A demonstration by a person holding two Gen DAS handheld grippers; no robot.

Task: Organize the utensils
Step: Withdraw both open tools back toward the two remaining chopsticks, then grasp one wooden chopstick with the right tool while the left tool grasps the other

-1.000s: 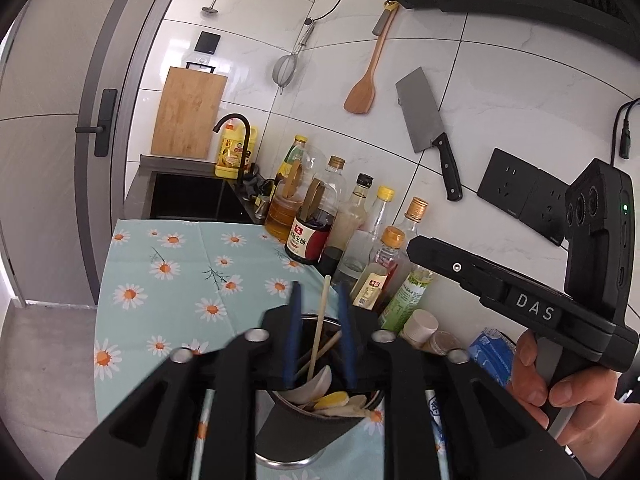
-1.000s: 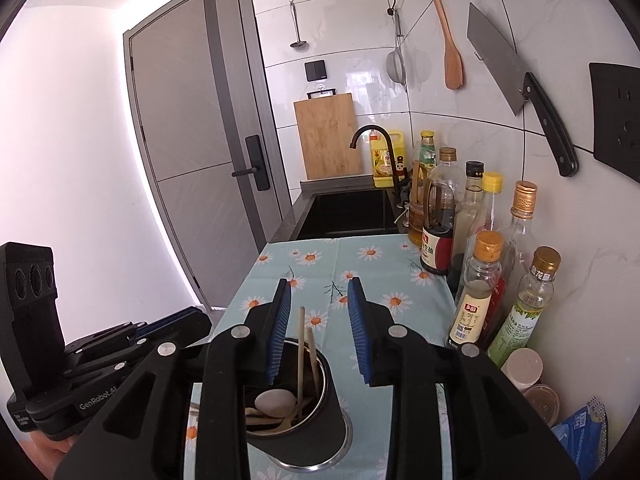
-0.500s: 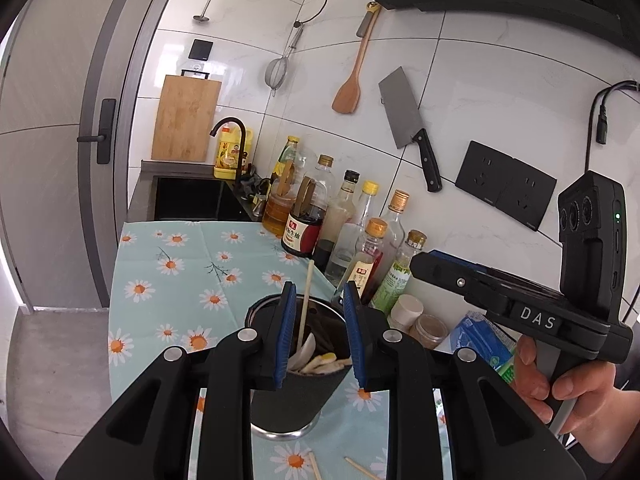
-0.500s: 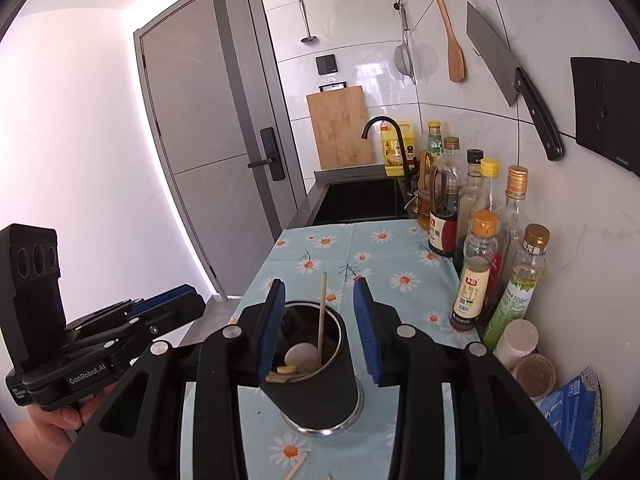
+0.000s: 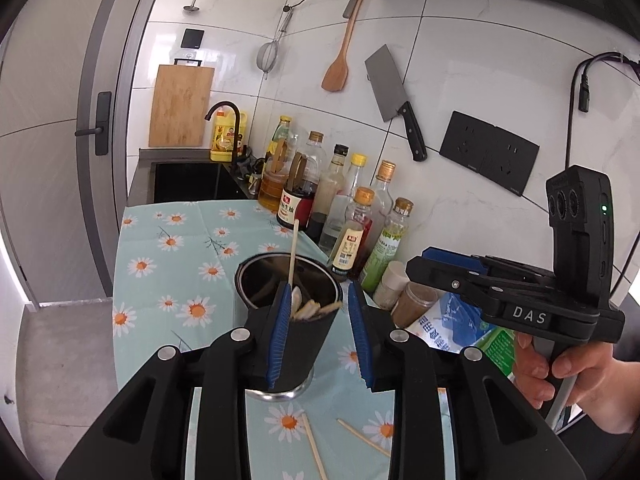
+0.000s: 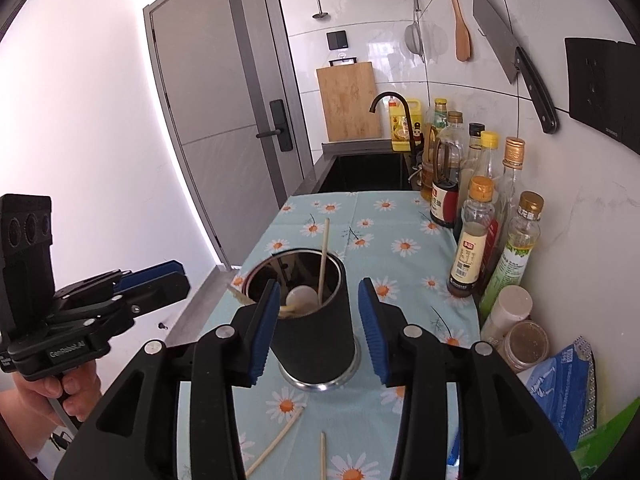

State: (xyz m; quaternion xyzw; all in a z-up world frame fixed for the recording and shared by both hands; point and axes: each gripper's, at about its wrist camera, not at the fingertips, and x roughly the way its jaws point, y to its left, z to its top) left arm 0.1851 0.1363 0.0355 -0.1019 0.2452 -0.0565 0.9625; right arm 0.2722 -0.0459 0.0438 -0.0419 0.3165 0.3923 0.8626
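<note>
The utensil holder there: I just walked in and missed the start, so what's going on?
A person holds a gripper in each hand over a daisy tablecloth. The black holder already has a chopstick and spoons in it. Two chopsticks lie loose in front of it. The left gripper and right gripper hold nothing; their jaws have just been opening.

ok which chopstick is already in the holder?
The upright one, standing in the black utensil holder. The other two lie flat on the daisy cloth in front of it.
</note>
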